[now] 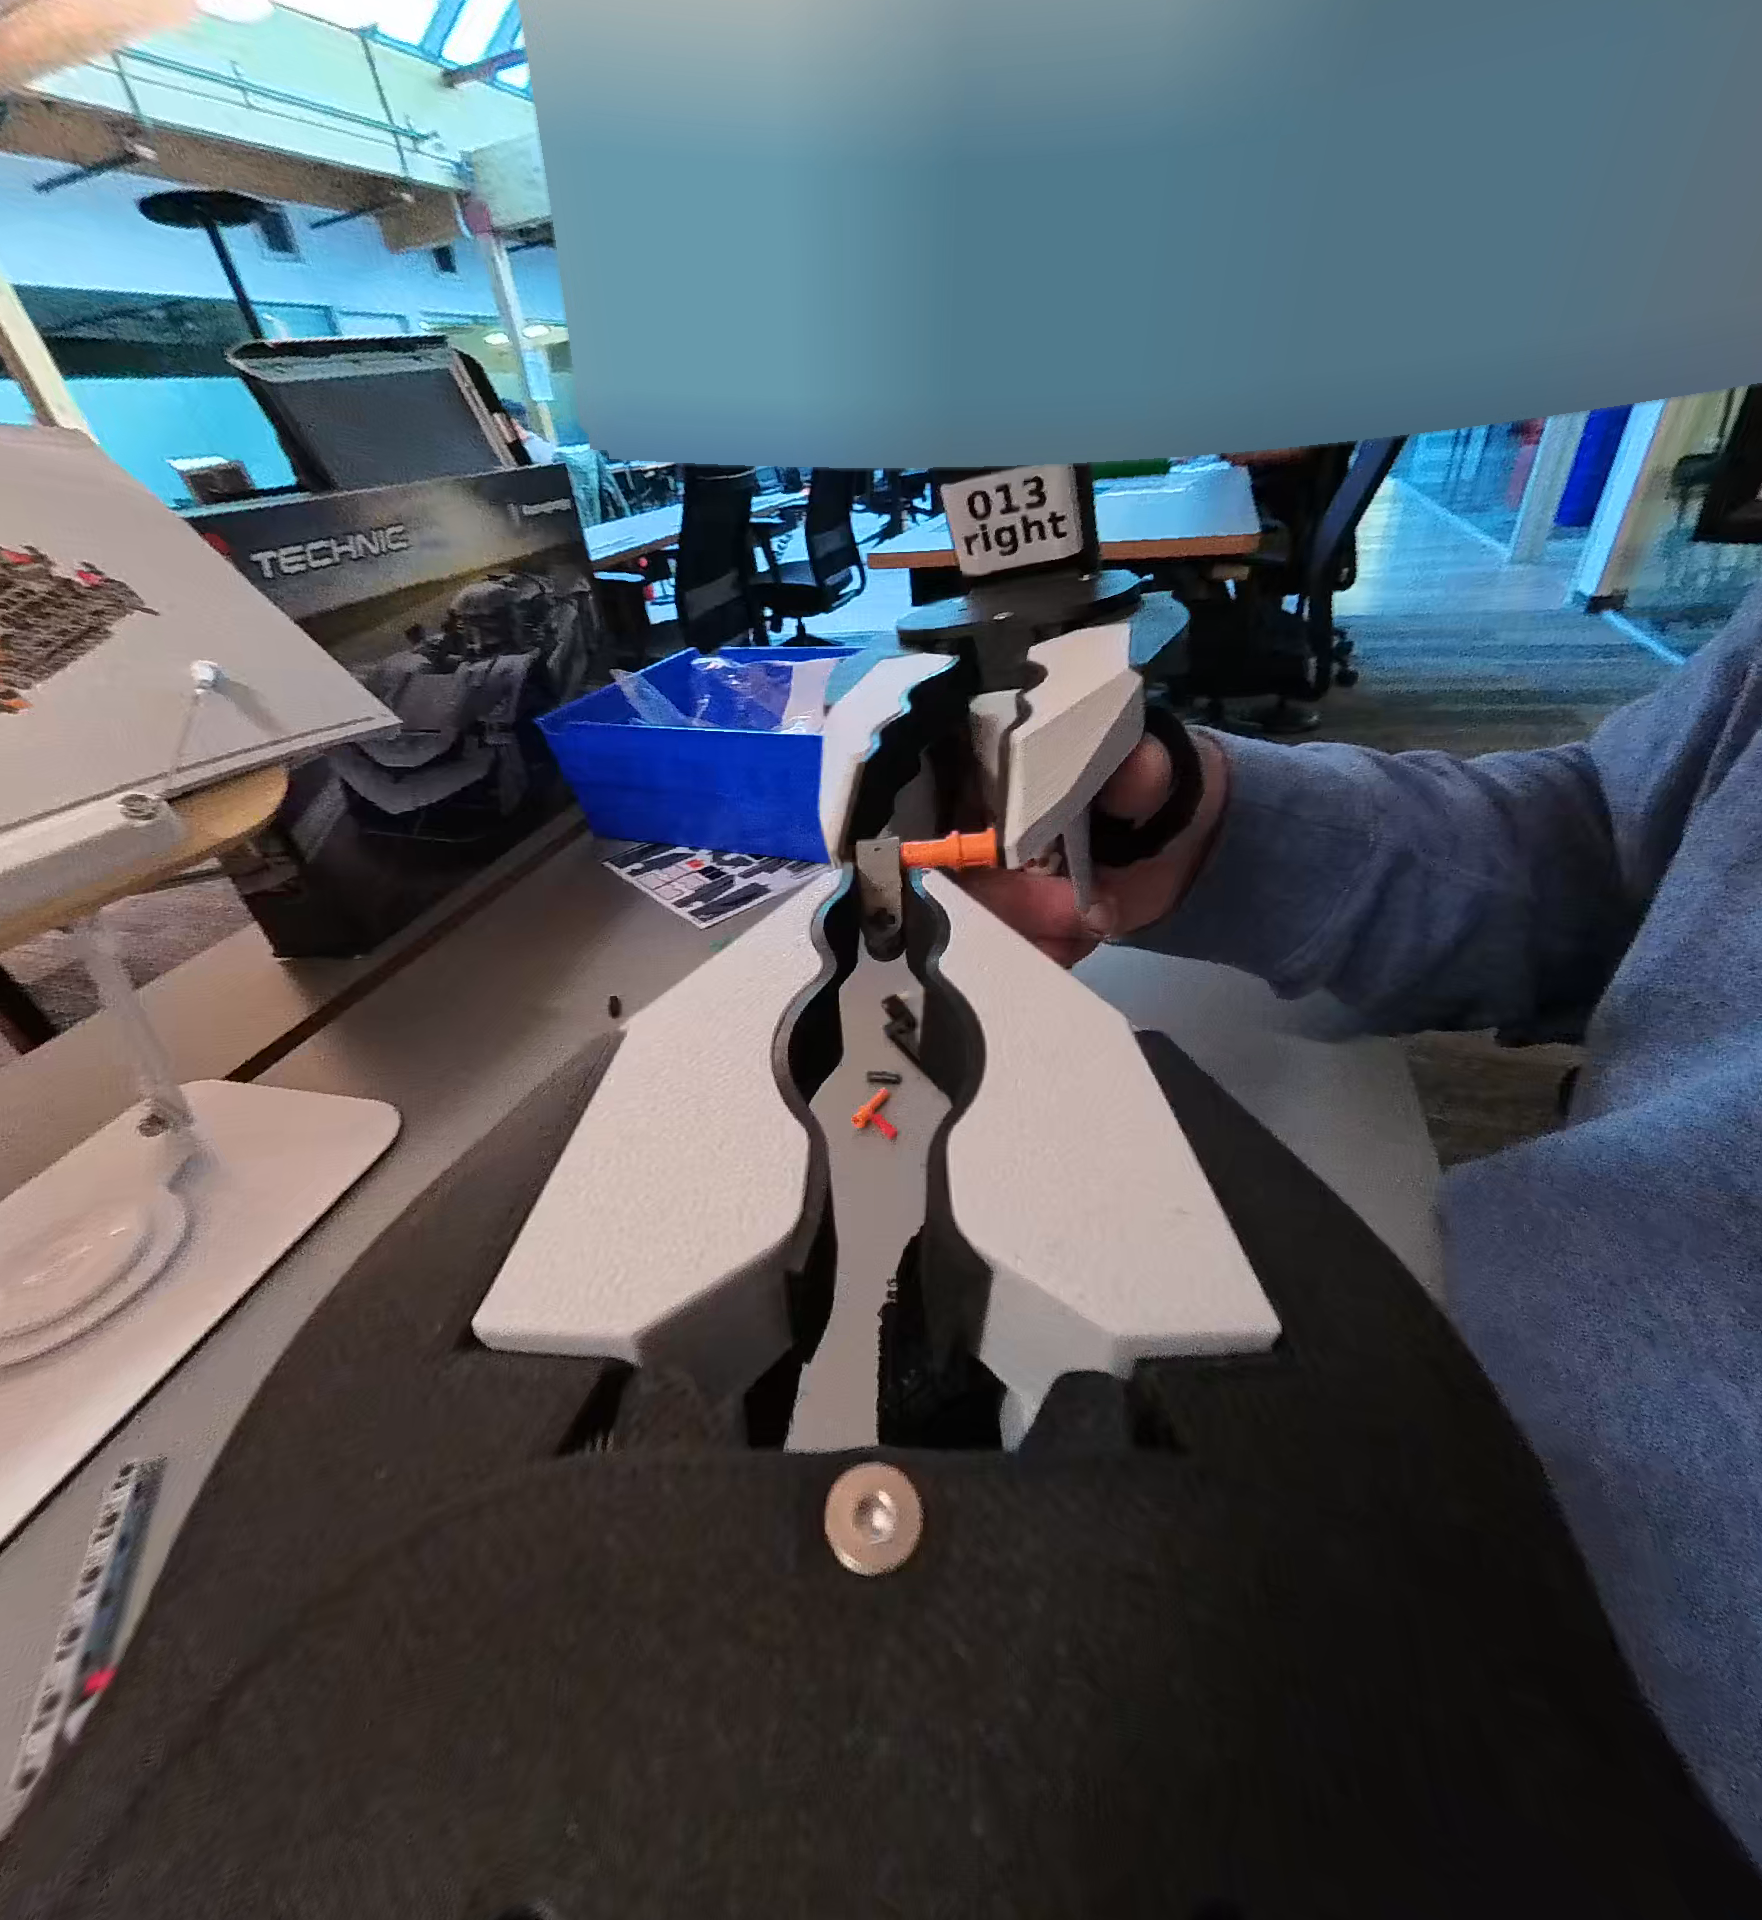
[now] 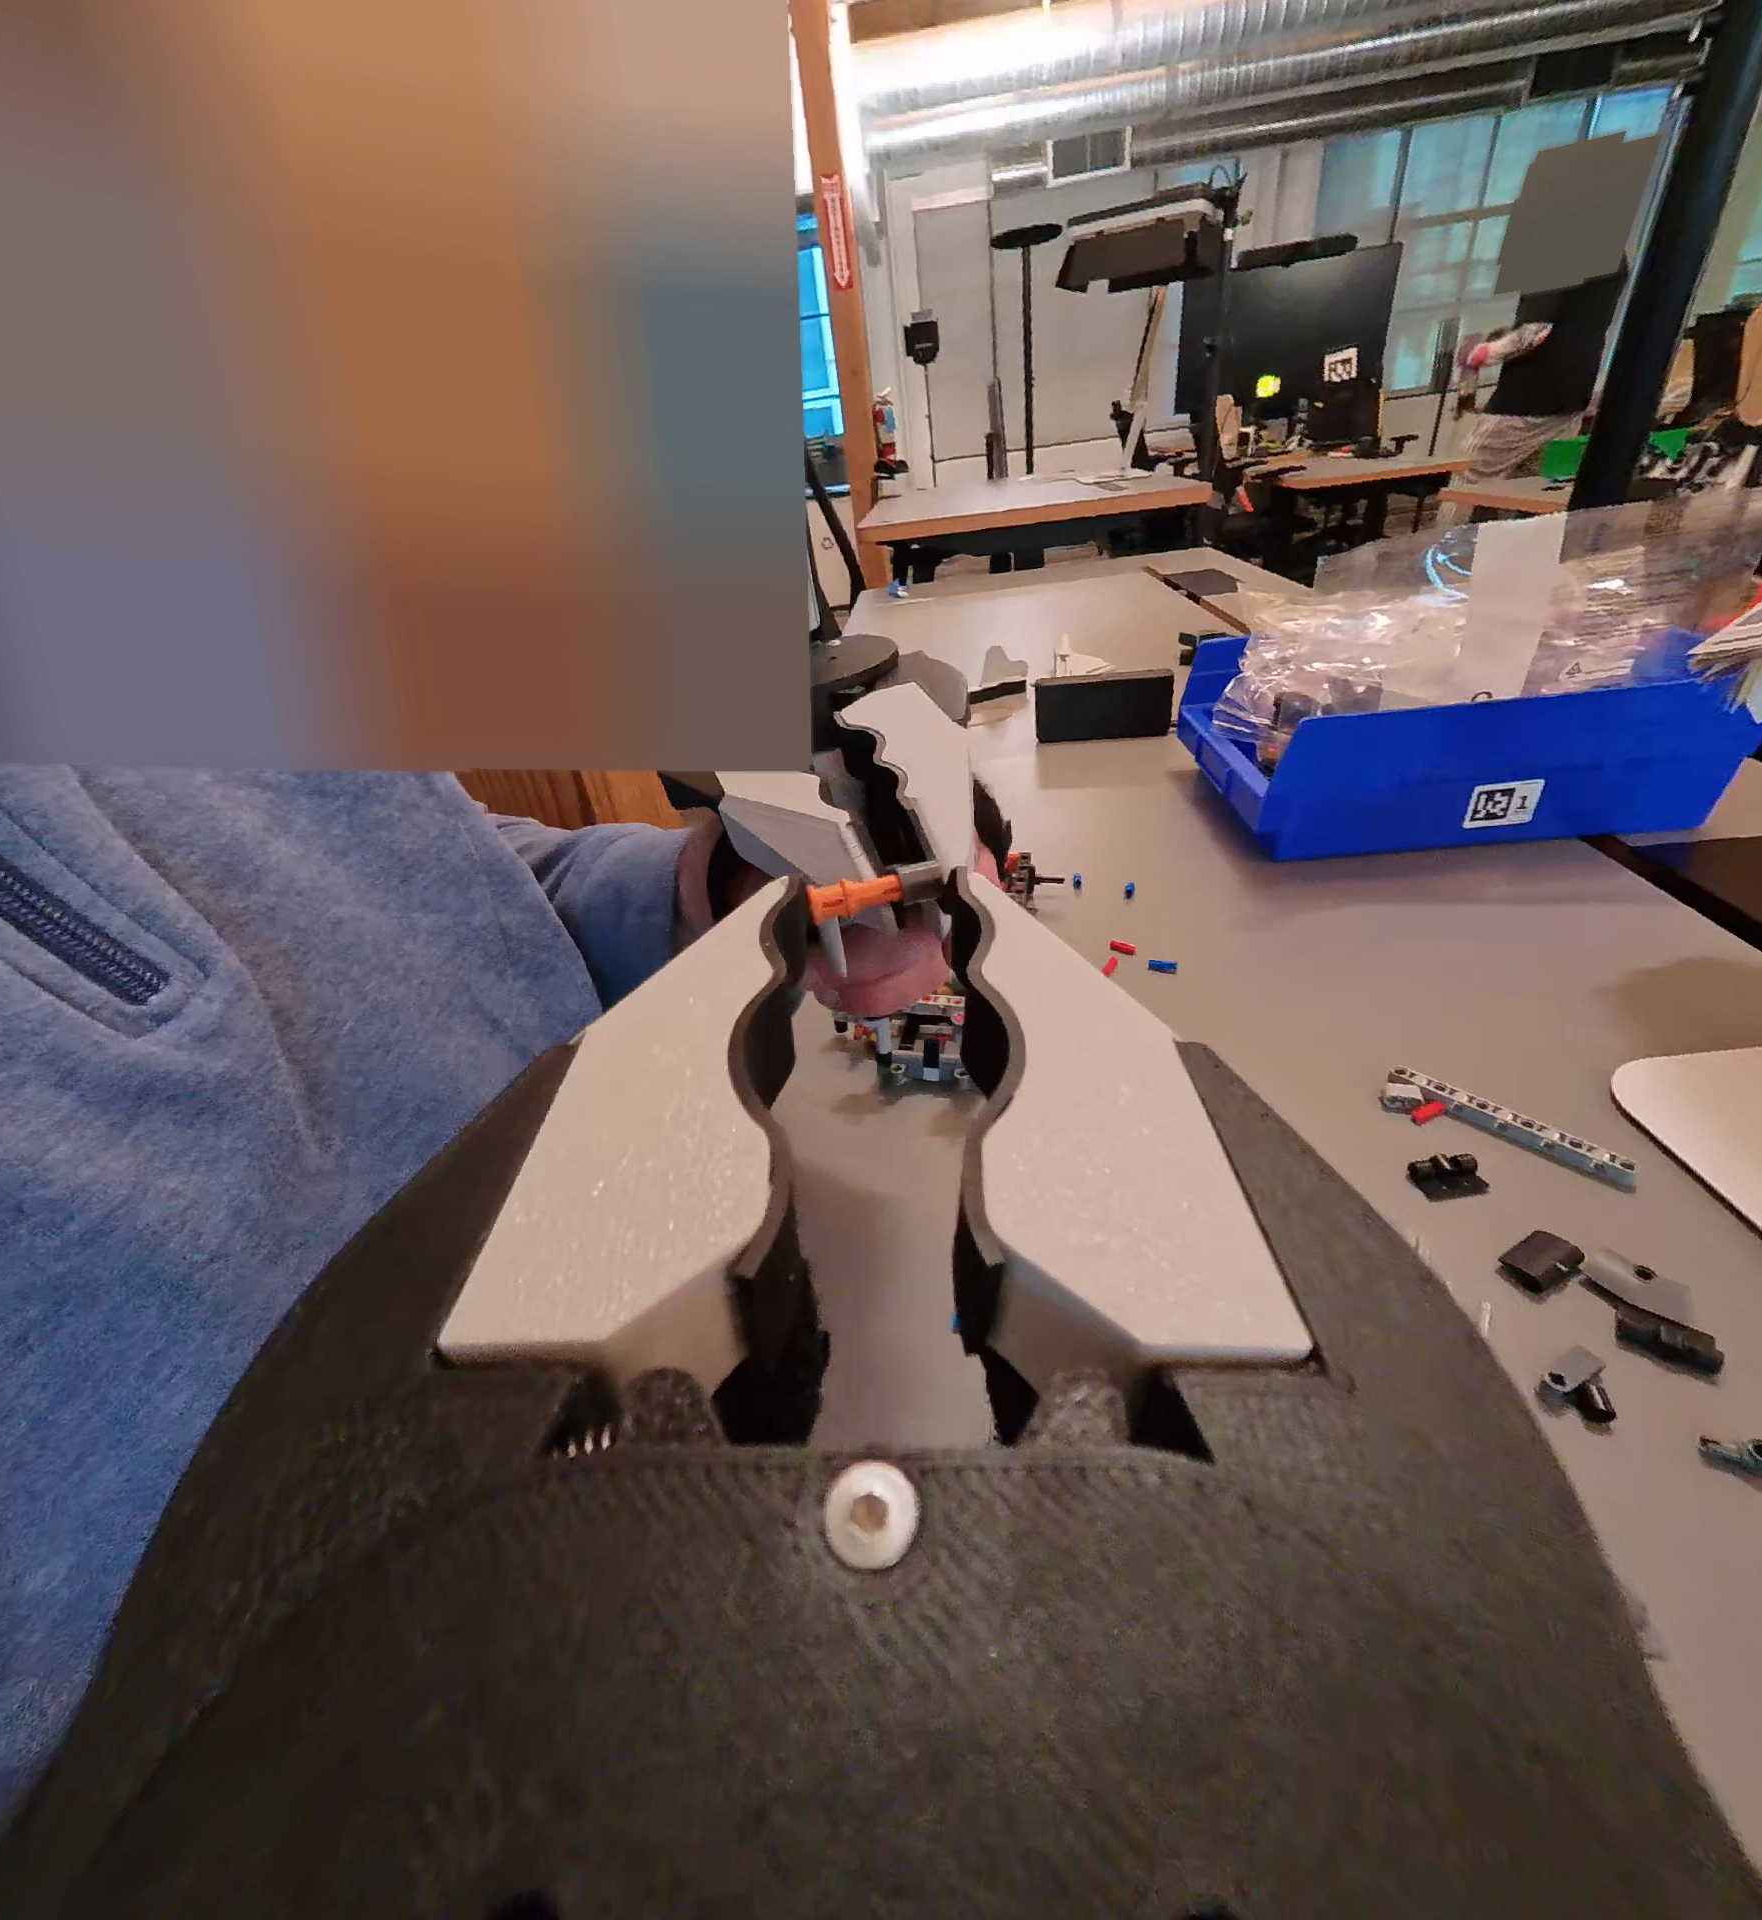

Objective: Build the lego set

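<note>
The orange pin (image 1: 950, 850) was held in the air above the table (image 2: 1272, 1018), one end meeting a small grey piece (image 1: 877, 878). The left gripper (image 1: 879, 894) pinched that piece at its tips. The right gripper (image 2: 875, 896) had closed along the pin's length, one finger behind the pin's free end and the other against the far side of the piece, so pin and piece sat squeezed between them.

The step in hand looked like seating the pin in the piece's hole. Much of the pin's shaft showed outside the piece, so it was probably not fully home.

The next move would call for a straight squeeze along the pin's axis while the left gripper held the piece square. A tilt could jam the pin or flick it out.

Below the grippers the part-built model (image 2: 918, 1049) stood on the table. Loose parts lay to the right, a long grey beam (image 2: 1511, 1127) among them. A blue bin (image 2: 1459, 769) of bags stood farther back, and the booklet (image 1: 77, 644) sat on its stand to the left.
</note>
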A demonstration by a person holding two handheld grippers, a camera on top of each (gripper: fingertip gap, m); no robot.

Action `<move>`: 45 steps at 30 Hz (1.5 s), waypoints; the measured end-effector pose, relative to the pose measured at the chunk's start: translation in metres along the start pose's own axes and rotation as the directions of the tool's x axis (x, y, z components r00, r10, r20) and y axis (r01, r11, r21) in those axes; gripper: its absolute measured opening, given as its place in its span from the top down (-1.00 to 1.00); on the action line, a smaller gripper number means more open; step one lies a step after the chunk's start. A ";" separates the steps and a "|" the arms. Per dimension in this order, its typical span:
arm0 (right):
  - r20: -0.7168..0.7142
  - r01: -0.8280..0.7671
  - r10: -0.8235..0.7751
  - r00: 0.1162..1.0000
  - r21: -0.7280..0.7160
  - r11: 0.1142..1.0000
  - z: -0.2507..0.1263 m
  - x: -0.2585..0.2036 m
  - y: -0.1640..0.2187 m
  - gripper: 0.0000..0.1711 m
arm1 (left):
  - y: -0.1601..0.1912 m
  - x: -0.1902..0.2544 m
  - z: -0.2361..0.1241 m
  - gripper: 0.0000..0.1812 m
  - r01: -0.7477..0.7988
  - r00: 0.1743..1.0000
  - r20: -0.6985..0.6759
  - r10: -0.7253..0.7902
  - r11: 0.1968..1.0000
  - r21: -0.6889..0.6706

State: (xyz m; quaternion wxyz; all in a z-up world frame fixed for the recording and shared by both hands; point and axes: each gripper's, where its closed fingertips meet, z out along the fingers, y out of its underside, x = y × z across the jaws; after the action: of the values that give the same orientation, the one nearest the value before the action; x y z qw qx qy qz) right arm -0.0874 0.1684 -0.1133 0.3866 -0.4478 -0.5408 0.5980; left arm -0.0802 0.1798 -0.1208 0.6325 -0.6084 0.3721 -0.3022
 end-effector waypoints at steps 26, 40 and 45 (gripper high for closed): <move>-0.016 0.015 -0.015 1.000 0.029 0.999 -0.006 0.004 0.007 0.76 | 0.007 0.000 0.006 0.94 0.007 1.000 0.008 -0.007 0.999 -0.047; -0.108 0.080 -0.067 0.992 0.119 0.990 -0.014 0.000 -0.003 0.76 | -0.002 0.002 0.011 0.93 -0.007 1.000 0.020 0.007 1.000 -0.023; -0.107 0.072 -0.059 0.992 0.122 0.990 -0.018 0.000 -0.001 0.75 | -0.001 0.004 0.012 0.93 -0.008 0.999 0.032 0.008 1.000 -0.014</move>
State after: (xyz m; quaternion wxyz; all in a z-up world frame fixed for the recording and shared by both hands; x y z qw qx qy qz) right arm -0.0697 0.1737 -0.1121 0.4610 -0.4350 -0.4955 0.5939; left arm -0.0677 0.1831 -0.1202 0.6352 -0.6163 0.3663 -0.2871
